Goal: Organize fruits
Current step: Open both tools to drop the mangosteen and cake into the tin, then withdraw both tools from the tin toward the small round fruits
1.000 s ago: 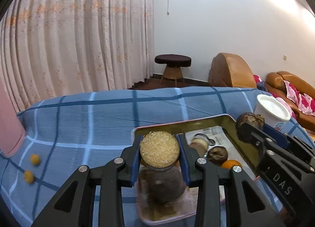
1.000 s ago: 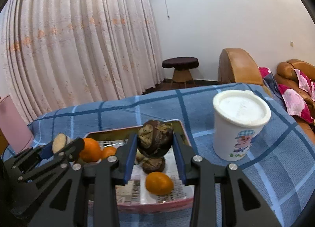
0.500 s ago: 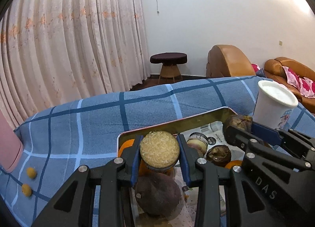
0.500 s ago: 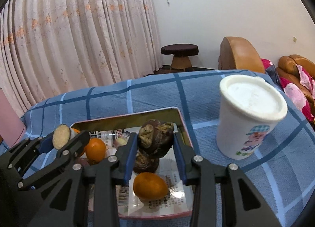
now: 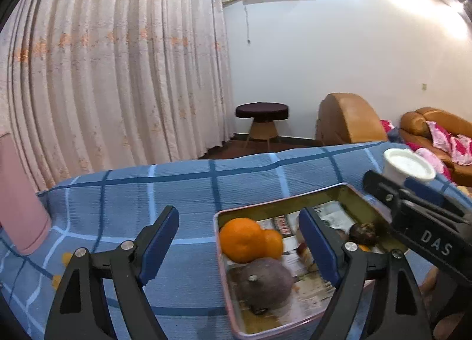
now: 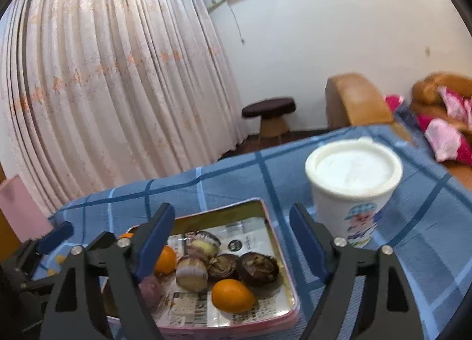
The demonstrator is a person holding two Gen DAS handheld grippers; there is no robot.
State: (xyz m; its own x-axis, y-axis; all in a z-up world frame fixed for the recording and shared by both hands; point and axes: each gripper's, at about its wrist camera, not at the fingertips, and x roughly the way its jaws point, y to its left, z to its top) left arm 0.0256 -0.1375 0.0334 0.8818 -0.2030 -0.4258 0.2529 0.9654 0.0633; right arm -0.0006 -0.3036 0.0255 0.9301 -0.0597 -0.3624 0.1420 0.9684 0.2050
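Fruits (image 6: pixel 233 295) lie in tin tray (image 6: pixel 290 284) on blue checked cloth (image 5: pixel 183 189), gathered for sorting. Left gripper (image 5: pixel 239 247) and right gripper (image 6: pixel 228 239) jaws just opened, wide, nothing between: drop judged complete. White cup (image 6: pixel 352 189) beside tray.

Left gripper (image 5: pixel 239 239): jaws have just been opening and now stand wide apart, blue pads facing each other — nothing pressed between them. It points forward and slightly downward.

Right gripper (image 6: pixel 231 238): jaws have likewise just been opening, now spread wide, pads bare — nothing gripped. It too tilts slightly downward. In the left wrist view its black body reaches in from the right edge; the two grippers sit side by side, apart.
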